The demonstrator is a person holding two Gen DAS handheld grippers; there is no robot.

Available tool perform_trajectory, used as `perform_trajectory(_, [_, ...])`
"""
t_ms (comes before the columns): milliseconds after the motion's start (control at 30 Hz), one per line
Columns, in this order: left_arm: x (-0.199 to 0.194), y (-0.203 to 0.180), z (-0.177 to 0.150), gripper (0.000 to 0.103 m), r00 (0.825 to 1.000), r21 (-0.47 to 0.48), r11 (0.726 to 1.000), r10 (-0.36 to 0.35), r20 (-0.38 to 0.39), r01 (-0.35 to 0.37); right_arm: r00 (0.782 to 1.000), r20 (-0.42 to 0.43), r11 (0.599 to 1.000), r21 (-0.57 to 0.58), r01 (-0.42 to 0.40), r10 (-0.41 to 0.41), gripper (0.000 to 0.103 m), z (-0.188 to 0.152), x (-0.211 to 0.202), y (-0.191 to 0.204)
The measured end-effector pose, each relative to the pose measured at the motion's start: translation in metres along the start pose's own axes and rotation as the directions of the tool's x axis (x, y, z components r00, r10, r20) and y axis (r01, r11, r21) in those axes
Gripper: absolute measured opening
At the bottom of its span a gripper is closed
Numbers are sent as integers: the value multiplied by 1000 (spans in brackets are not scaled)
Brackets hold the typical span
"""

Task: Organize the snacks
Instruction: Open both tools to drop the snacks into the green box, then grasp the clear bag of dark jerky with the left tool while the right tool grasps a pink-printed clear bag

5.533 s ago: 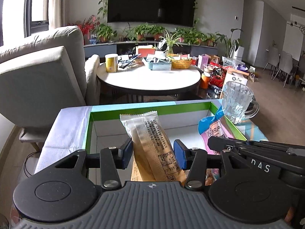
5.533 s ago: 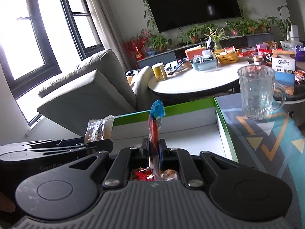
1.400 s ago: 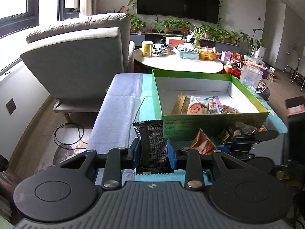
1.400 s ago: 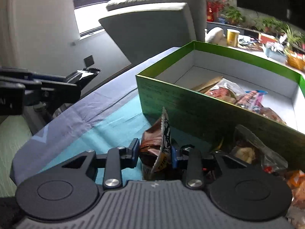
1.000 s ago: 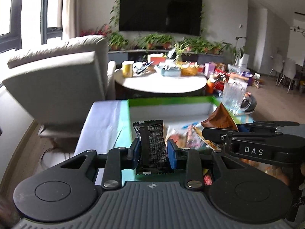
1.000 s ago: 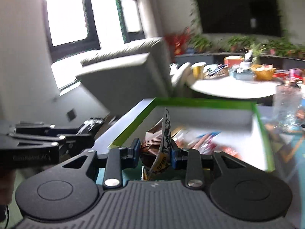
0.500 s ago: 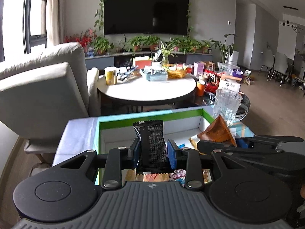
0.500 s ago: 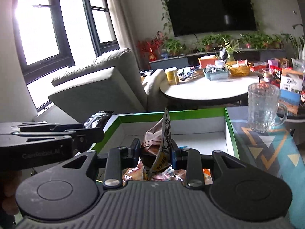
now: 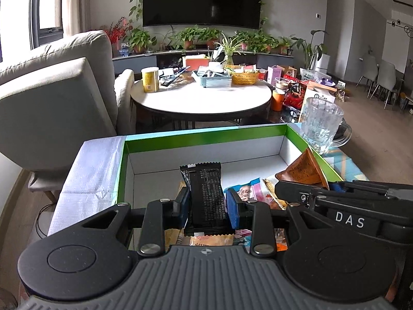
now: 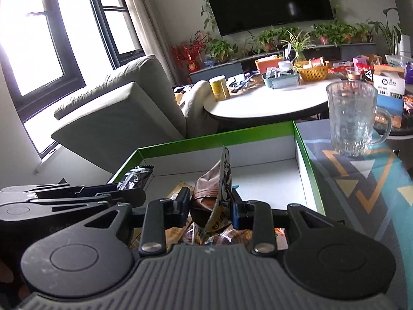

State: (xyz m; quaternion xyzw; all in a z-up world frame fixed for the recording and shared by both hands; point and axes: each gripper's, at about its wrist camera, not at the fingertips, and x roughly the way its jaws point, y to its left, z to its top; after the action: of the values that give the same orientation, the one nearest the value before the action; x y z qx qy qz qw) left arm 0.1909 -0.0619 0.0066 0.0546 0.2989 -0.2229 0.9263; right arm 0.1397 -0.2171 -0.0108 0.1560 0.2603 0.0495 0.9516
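My left gripper (image 9: 207, 208) is shut on a black snack bar wrapper (image 9: 205, 193) and holds it above the green-rimmed white box (image 9: 206, 137). My right gripper (image 10: 210, 206) is shut on a brown snack packet (image 10: 215, 186) over the same box (image 10: 216, 137). Several snack packets (image 9: 249, 190) lie on the box floor under both grippers. The right gripper and its brown packet (image 9: 303, 171) show at the right of the left wrist view. The left gripper with the black bar (image 10: 134, 178) shows at the left of the right wrist view.
A clear glass mug (image 9: 321, 125) stands just right of the box on the patterned cloth (image 10: 366, 180). A grey armchair (image 9: 51, 103) is at the left. A round white table (image 9: 201, 100) with a tin, baskets and boxes stands behind.
Both grippers lifted their packets from in front of the box, carried them over its near wall, and now hold them lower above the snacks inside.
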Motion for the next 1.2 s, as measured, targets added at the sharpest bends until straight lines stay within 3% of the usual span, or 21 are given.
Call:
perform_trajectory(233, [6, 2, -3, 36, 999, -11, 1000, 11, -36, -11, 1000, -21, 1000, 12, 11, -11, 40, -3, 5, -2])
perform_trajectory(367, [1, 4, -5, 39, 999, -18, 999, 27, -35, -27, 999, -24, 1000, 19, 22, -22, 54, -5, 4, -1])
perform_trajectory(667, [-24, 8, -9, 42, 999, -26, 999, 46, -1, -46, 1000, 1, 999, 48, 10, -10, 64, -3, -12, -6])
perform_trajectory(900, [-45, 2, -27, 44, 1000, 12, 1000, 24, -19, -24, 1000, -2, 998, 56, 11, -11, 65, -7, -22, -11])
perform_trajectory(1200, [-56, -10, -64, 44, 991, 38, 998, -45, -123, 50, 1000, 4, 999, 48, 8, -9, 66, -14, -39, -11])
